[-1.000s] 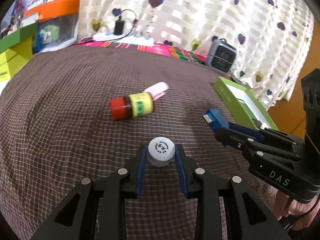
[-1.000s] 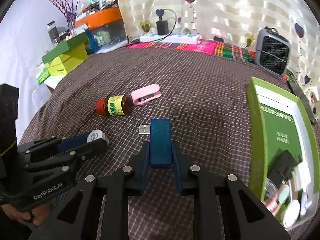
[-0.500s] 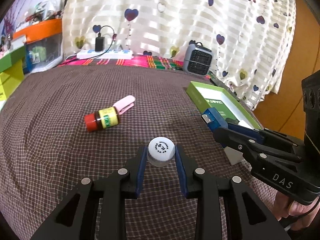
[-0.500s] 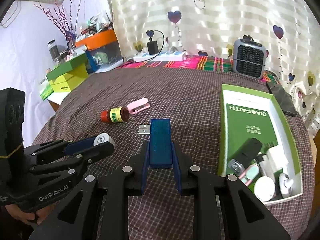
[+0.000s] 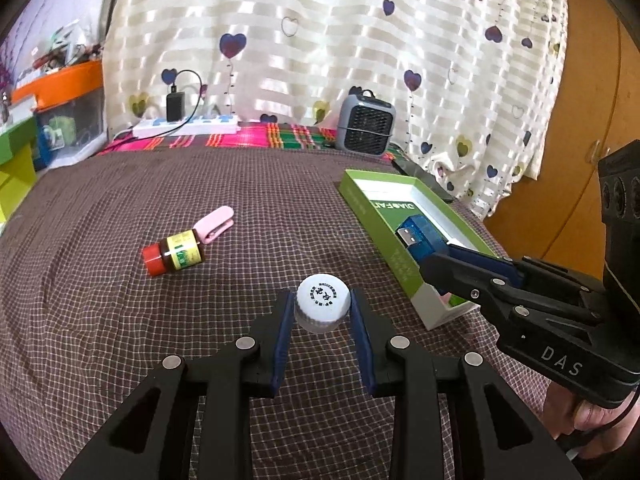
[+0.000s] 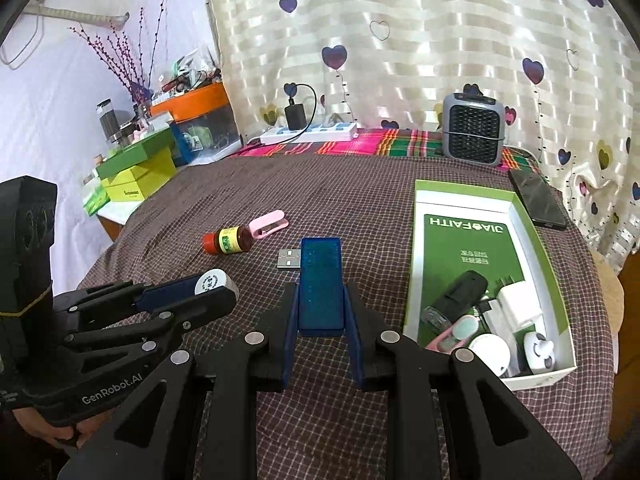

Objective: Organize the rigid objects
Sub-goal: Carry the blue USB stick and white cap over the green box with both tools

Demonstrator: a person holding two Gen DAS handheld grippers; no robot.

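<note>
My left gripper (image 5: 322, 308) is shut on a small white-capped bottle (image 5: 323, 302), held above the checked brown cloth. It also shows in the right wrist view (image 6: 212, 284). My right gripper (image 6: 320, 308) is shut on a blue USB stick (image 6: 321, 280), which also shows in the left wrist view (image 5: 424, 238) over the green box (image 5: 384, 236). A red-capped brown bottle (image 6: 228, 240) and a pink clip (image 6: 269, 224) lie on the cloth. The green box (image 6: 556, 256) holds several small items at its near end.
A grey fan heater (image 6: 472, 132) and a white power strip (image 6: 312, 132) stand at the back. A black phone (image 6: 538, 204) lies behind the box. Green and yellow boxes (image 6: 136, 172) and an orange-lidded bin (image 6: 196, 120) sit at the left.
Both grippers have risen and pulled back with their objects held. The view has widened, and the green box and its contents have come into sight. The right gripper's USB stick now hangs over the box.
</note>
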